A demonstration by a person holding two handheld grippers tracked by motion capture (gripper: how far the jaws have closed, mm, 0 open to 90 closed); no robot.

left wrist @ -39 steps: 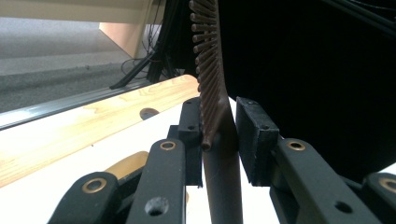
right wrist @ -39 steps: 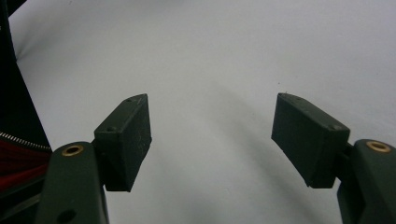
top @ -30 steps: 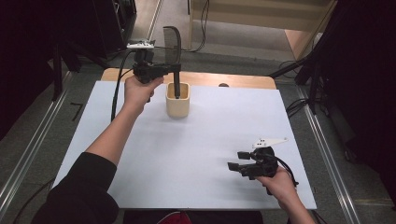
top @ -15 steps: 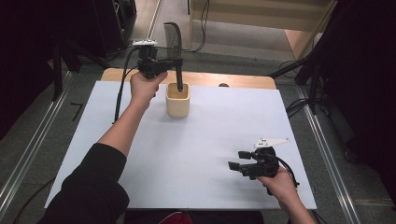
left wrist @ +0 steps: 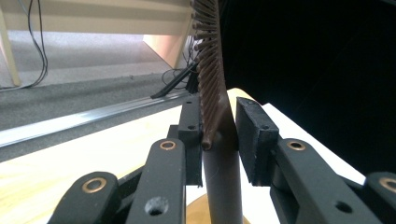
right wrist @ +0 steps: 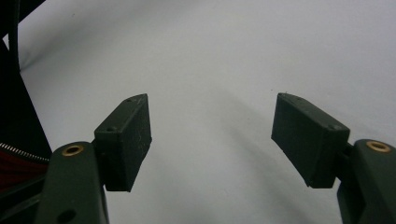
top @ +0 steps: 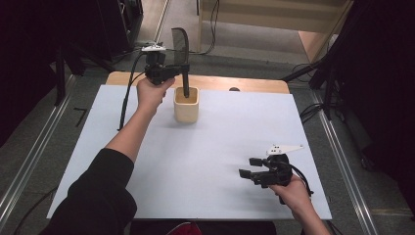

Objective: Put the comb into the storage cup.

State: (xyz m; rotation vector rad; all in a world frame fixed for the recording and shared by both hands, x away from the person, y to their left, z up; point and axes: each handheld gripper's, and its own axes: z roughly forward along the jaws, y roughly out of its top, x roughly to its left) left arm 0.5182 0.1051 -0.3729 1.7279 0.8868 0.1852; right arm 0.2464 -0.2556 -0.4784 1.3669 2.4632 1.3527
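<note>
A dark hairbrush (top: 180, 43) stands upright with its handle down in a cream cup (top: 186, 111) at the far middle of the white table top (top: 220, 137). My left gripper (top: 182, 72) is shut on the brush just under its bristles, above the cup's rim. In the left gripper view the brown bristles (left wrist: 209, 70) rise between the two pads (left wrist: 256, 135), and the handle (left wrist: 223, 182) runs down toward the cup. Near the front right, my right gripper (top: 247, 167) hangs low over the bare sheet, open, with nothing between its jaws (right wrist: 212, 135).
A wooden strip (top: 254, 84) edges the table's far side, with a small dark spot (top: 234, 89) on it. Metal rails (top: 342, 161) run along both sides on the floor. Cables and a wooden bench (top: 274, 14) lie beyond.
The left hand and gripper shifted slightly at the brush, up and back down. The brush stays upright in the cup. The right gripper has not moved.
</note>
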